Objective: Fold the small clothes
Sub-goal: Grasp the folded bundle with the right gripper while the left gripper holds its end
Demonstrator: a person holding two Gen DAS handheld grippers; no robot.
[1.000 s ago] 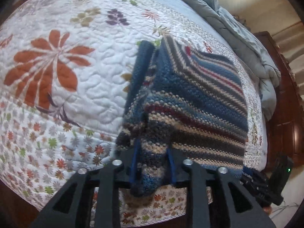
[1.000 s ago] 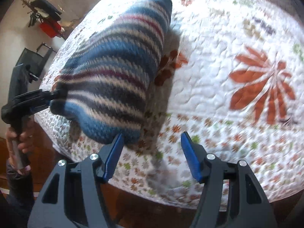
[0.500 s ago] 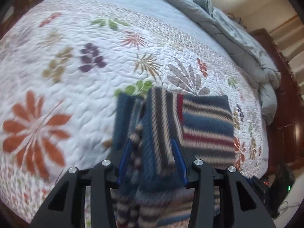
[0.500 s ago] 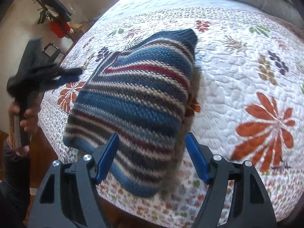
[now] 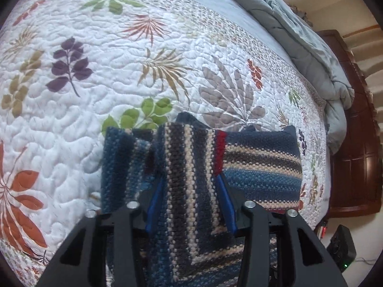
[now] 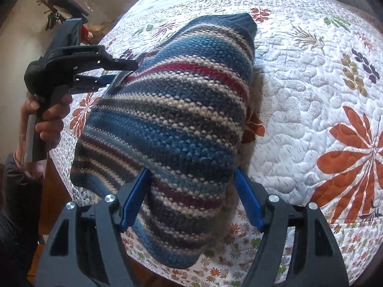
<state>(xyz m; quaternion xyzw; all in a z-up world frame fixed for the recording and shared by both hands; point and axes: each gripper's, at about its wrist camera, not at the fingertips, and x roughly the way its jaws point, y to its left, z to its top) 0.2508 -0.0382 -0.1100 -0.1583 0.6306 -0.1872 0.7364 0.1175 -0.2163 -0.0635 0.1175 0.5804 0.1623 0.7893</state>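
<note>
Left wrist: left tongs point(image 5: 190, 202) closing on sweater point(image 5: 191, 167) fold over bed point(image 5: 119, 47); right tongs point(image 6: 191, 196) wide, straddling sweater.

One striped knitted garment point(image 6: 172, 124) lies between the jaws of both grippers. Two grippers are in play: the left gripper point(image 5: 189, 201), its jaws closing on a fold of the knit, and the right gripper point(image 6: 191, 196), its jaws wide with the knit between them. One quilted bedspread point(image 5: 100, 47) lies beyond the jaws, one grey duvet point(image 5: 299, 35) far past them. One hand point(image 6: 47, 119) shows, left of the right jaws.
</note>
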